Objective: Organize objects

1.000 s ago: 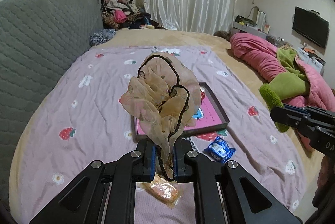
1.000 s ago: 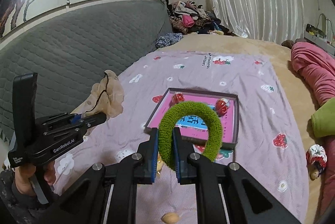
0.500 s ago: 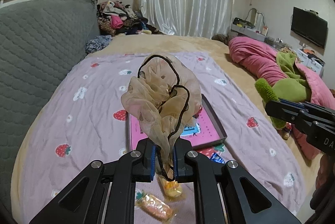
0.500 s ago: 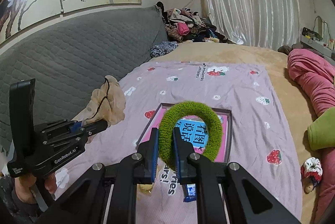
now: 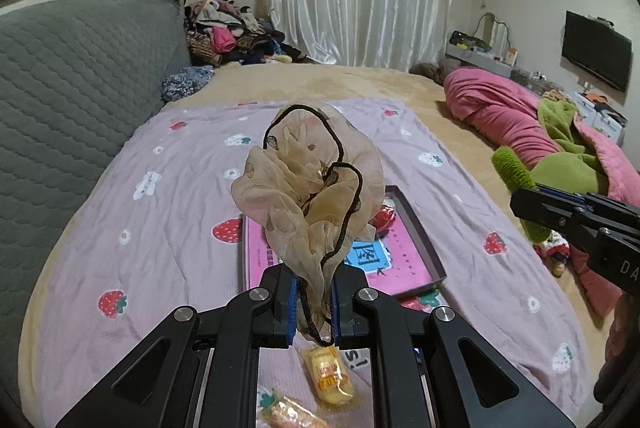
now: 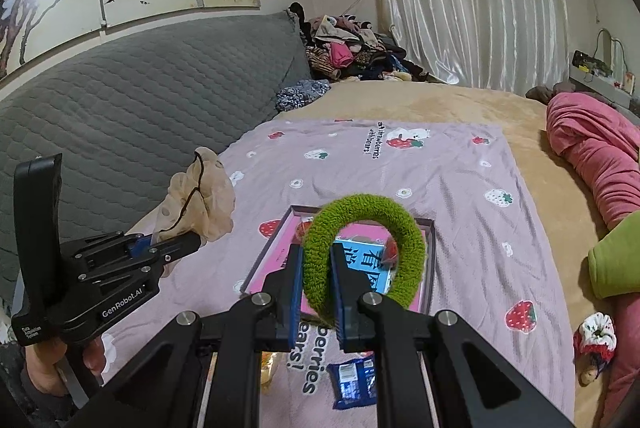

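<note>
My left gripper (image 5: pixel 314 302) is shut on a beige sheer scrunchie with black trim (image 5: pixel 308 184), held up above the bed; it also shows in the right wrist view (image 6: pixel 200 204). My right gripper (image 6: pixel 317 292) is shut on a fuzzy green scrunchie (image 6: pixel 404 228), also seen at the right of the left wrist view (image 5: pixel 514 176). Both hover in front of a pink tray with a dark rim (image 5: pixel 420 228) (image 6: pixel 272 252) lying on the purple strawberry blanket (image 5: pixel 168 212). A red wrapped item (image 5: pixel 386 218) lies in the tray.
Yellow (image 5: pixel 326 376) and orange (image 5: pixel 288 414) snack packets lie below my left gripper. A blue packet (image 6: pixel 352 382) lies in front of the tray. A grey padded headboard (image 5: pixel 68 88) stands left, a pink quilt (image 5: pixel 504 116) right, a small white-red scrunchie (image 6: pixel 596 336) near it.
Both grippers have pulled back and risen a little while still holding their scrunchies. The tray sits farther away and more of the blanket and snack packets shows below.
</note>
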Demonstrator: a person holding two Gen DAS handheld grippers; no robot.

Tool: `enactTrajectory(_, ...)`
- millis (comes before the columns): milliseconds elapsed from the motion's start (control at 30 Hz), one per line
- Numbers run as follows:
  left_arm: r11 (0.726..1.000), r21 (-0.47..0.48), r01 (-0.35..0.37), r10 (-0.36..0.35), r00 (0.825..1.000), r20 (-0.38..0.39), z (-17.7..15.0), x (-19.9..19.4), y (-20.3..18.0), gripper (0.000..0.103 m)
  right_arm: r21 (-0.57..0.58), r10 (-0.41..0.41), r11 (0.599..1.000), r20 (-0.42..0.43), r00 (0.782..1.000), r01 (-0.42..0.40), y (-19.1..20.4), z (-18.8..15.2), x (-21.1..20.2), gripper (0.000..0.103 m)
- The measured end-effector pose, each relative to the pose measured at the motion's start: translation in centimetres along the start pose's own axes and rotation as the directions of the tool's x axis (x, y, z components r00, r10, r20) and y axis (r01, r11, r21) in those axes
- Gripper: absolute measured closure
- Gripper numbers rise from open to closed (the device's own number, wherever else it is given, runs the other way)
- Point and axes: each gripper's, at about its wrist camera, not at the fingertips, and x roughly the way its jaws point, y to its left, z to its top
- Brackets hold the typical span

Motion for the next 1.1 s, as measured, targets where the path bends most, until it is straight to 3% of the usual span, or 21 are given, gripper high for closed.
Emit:
enactTrajectory(633,0.999,-0.030,-0.034,0.034,0.999,-0.005,-1.7,9.0,1.9,0.091,0.003,-0.014,1.000,-0.012,1.000,0.014,-3.9,-1.6,8.4,0.090)
enactTrajectory(1100,0.997,-0.070,-0.031,0.028,0.999,-0.032,-4.0,15.3,3.3,0.090,-0.005,-0.012,1.000,0.000,1.000,0.012,-5.6,-3.7,12.1,0.090)
